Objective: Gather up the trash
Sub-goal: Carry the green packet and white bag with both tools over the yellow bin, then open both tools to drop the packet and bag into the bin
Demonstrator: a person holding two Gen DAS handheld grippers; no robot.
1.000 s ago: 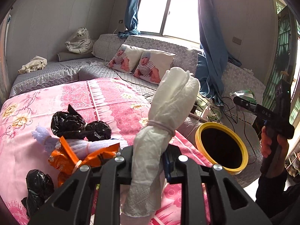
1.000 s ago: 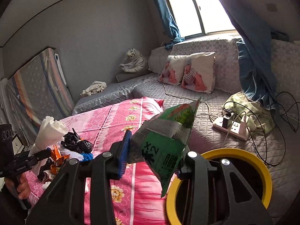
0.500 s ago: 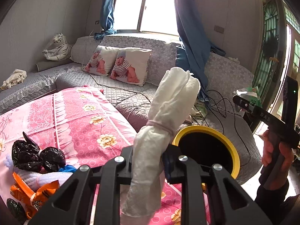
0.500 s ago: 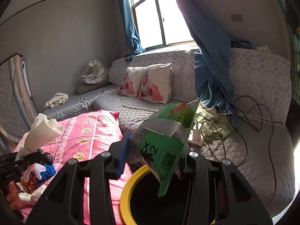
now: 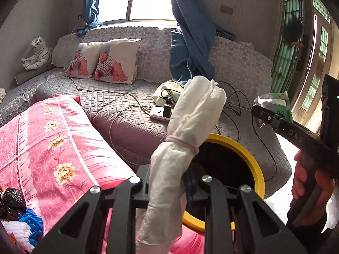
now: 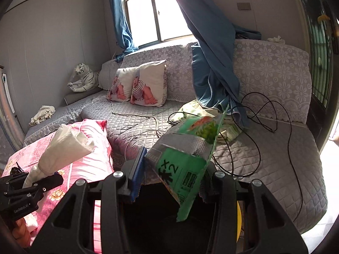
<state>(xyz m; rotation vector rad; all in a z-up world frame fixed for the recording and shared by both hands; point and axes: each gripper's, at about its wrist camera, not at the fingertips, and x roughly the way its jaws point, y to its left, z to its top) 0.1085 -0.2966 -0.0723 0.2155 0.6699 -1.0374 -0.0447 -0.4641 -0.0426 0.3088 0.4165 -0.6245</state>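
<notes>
The white tissue bundle [image 5: 186,139], tied in its middle with a thin band, stood tilted between the fingers of the left gripper [image 5: 169,186], which pinched its lower part. The upper end of the bundle hung just over the near rim of the yellow-rimmed bin [image 5: 243,152]. The green snack wrapper [image 6: 184,165] was pinched in the right gripper [image 6: 171,182], its silver inner side folded open, and its lower corner hung over the dark opening of the bin. In the left wrist view the right gripper appeared at the right edge, held by a hand [image 5: 307,182], with the wrapper at its tip beyond the far rim of the bin.

The bin stood between the pink flowered blanket [image 5: 53,137] and the grey quilted sofa [image 6: 275,158]. At the lower left corner of the blanket lay more trash: a black bag [image 5: 11,199], a blue piece [image 5: 31,222] and something white, partly cut off. On the sofa seat lay a power strip [image 5: 161,112] with black cables [image 6: 264,122], 2 baby-print pillows [image 6: 139,86] against the backrest, and a toy tiger [image 6: 84,80] at the far left end. A blue curtain [image 6: 211,63] hung down onto the sofa.
</notes>
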